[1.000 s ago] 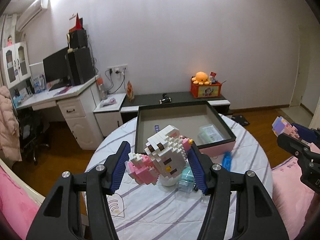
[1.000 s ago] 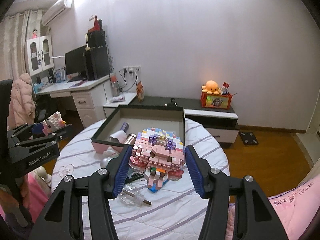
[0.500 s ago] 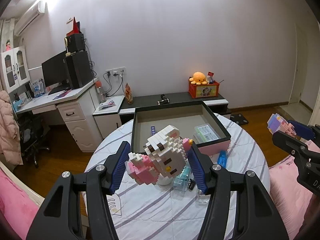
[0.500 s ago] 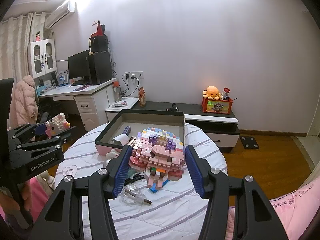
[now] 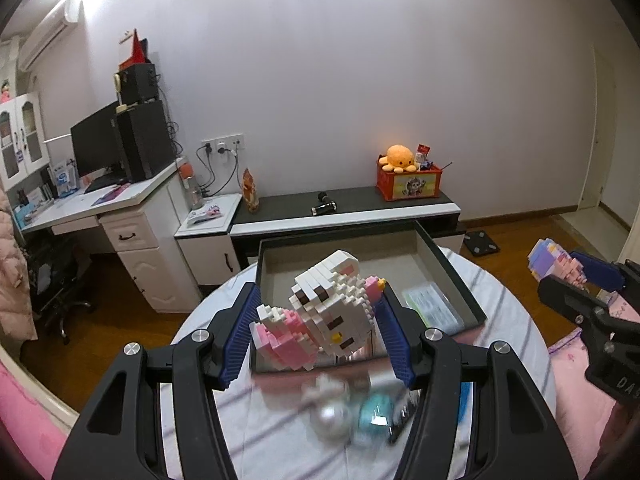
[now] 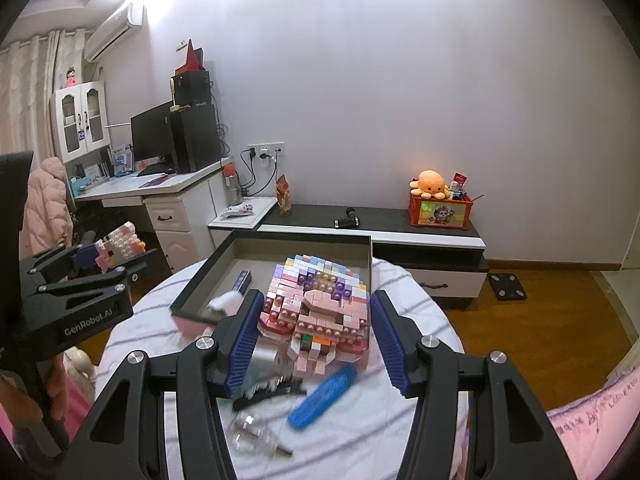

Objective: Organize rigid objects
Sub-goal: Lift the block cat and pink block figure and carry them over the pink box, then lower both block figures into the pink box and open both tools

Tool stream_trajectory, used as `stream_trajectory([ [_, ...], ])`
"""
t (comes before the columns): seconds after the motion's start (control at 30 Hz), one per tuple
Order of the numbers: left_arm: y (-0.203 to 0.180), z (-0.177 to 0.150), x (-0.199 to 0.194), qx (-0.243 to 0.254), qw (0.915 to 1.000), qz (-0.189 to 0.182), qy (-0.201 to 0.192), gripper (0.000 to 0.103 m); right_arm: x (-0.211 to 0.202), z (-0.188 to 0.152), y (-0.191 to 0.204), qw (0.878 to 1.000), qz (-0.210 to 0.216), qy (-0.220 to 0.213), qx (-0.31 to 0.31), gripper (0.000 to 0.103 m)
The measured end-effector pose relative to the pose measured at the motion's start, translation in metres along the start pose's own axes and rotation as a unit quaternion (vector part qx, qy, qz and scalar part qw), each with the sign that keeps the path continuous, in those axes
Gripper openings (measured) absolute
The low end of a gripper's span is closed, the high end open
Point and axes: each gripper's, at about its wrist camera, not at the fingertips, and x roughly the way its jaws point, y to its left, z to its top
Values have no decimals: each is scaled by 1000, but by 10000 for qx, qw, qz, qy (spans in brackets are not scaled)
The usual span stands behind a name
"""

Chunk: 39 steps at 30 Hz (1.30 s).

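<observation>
Pinching a white and pink brick-built cat figure [image 5: 320, 312] between its 2 blue ribbed pads, the left gripper [image 5: 318, 328] holds the toy tilted, clear of the round table with a white, purple-striped cloth [image 5: 276, 440]. Below the held figure, blurred, lie a pearly white ball [image 5: 330, 420], a teal round object [image 5: 374, 418] and a dark clip-like piece [image 5: 400, 426]. Just beyond the left pads sits the open rectangular box with dark rim, grey inside and pink outer wall [image 5: 456, 280]; a clear plastic packet [image 5: 430, 306] lies inside it toward the right.

The right gripper [image 6: 316, 328] likewise clamps a pink, purple and pastel brick-built model [image 6: 320, 300] between its blue pads, above the cloth. Under and in front of this model lie a small clear glass bottle [image 6: 256, 432], a black hair clip [image 6: 268, 390] and a blue oblong plastic case [image 6: 322, 394]. Beyond the pads the same box holds a white crumpled item [image 6: 224, 302] and a small purple carton [image 6: 243, 280] at its left side.

Farther off stand a black-topped low cabinet [image 6: 400, 216] carrying an orange plush octopus [image 6: 430, 184] on a red crate [image 6: 440, 210], and a white desk [image 6: 160, 188] with a black monitor [image 6: 152, 132] to the left.
</observation>
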Motion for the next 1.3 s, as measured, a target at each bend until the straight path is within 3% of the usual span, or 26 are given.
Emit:
stream_trajectory([
  [0.33,3,41,121,-12,9970,-296,715,59,116,36,-12,9984,76,524,-196,56],
  [0.7,-6,26,225,-15,9862,-255,1635,59,215,28,-25,9901,121,1373,-278,56],
  [0.83,-7,21,238,-101,9824,-382,1824,61,226,24,-29,9891,100,1457,-182,56],
  [0.9,-5,20,240,-141,9819,-325,1860,78,228,24,-30,9891,159,1458,-116,56],
  [0.93,-5,21,240,-130,9821,-246,1860,95,227,24,-32,9890,217,1462,-10,57],
  [0.97,-4,20,239,-107,9829,-193,1829,102,229,25,-34,9886,240,1486,51,57],
  [1.0,-4,20,238,-86,9839,-184,1774,102,229,26,-36,9884,246,1494,113,59],
  [1.07,-2,20,236,-58,9839,-178,1779,102,225,27,-40,9897,139,1417,165,80],
  [1.3,3,21,234,-86,9838,-16,1792,102,216,34,-37,9925,20,1222,72,81],
])
